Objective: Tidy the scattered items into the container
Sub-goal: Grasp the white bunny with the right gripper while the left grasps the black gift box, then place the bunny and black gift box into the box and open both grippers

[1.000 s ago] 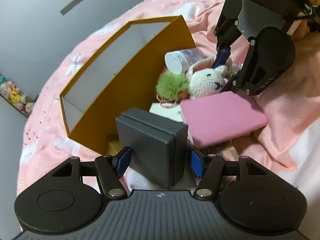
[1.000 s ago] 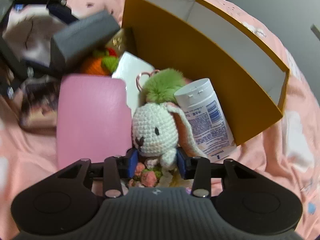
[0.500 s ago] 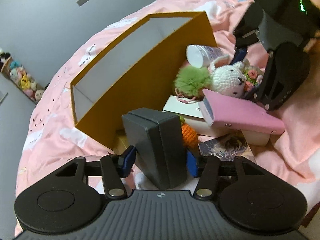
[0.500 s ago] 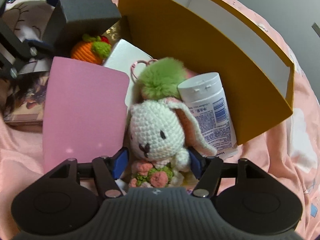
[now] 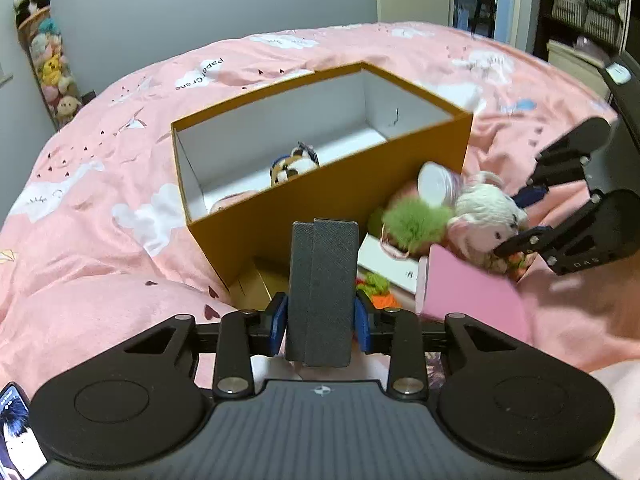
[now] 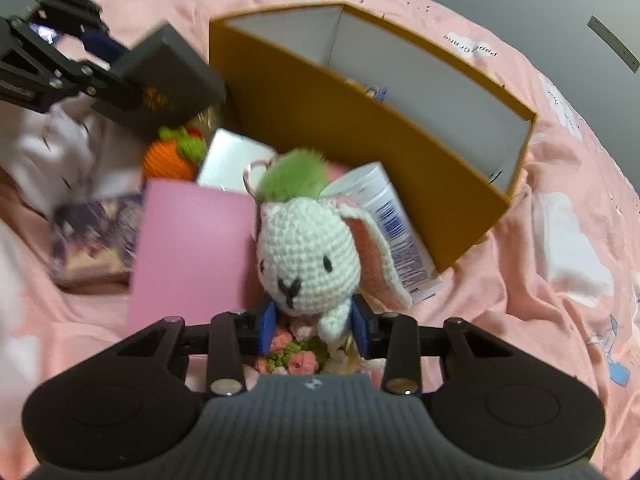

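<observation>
Closing jaws now pinch both loads — left gripper (image 5: 320, 326) lifts the grey case (image 5: 323, 292), right gripper (image 6: 313, 326) the bunny (image 6: 308, 260) — ready for the box (image 5: 320, 196).

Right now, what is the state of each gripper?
Left gripper: closing on the grey box.
Right gripper: closing on the crochet rabbit.

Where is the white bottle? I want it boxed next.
In the right wrist view, the white bottle lies right of centre on the bedspread, between the crochet bunny and the orange box.
</observation>
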`<action>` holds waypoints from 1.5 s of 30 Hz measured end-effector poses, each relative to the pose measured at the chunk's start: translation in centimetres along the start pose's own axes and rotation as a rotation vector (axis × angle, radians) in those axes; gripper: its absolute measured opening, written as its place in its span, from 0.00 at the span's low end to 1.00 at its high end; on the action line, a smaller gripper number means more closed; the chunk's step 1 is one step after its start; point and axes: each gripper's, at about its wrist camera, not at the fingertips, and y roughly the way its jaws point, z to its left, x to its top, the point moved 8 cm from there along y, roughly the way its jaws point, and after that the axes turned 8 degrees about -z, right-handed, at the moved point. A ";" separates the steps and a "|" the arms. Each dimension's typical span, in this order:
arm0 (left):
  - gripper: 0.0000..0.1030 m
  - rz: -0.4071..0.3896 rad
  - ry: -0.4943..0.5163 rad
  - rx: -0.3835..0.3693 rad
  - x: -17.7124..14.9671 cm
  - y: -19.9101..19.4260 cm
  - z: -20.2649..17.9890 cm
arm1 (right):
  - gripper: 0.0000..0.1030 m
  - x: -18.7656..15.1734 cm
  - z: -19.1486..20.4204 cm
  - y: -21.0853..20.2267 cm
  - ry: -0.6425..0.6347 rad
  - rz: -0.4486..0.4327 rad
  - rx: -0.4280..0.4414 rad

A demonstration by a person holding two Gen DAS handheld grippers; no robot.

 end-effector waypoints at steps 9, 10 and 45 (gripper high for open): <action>0.38 -0.051 -0.134 -0.040 2.9 -1.3 2.7 | 0.38 2.2 -0.5 -2.7 0.159 -0.087 0.051; 0.38 -0.058 -0.142 -0.043 3.2 -1.5 3.0 | 0.38 2.2 -0.3 -3.2 0.176 -0.098 0.060; 0.38 0.238 -0.529 -0.130 7.8 12.7 10.2 | 0.39 9.1 -9.4 14.3 0.734 0.160 0.098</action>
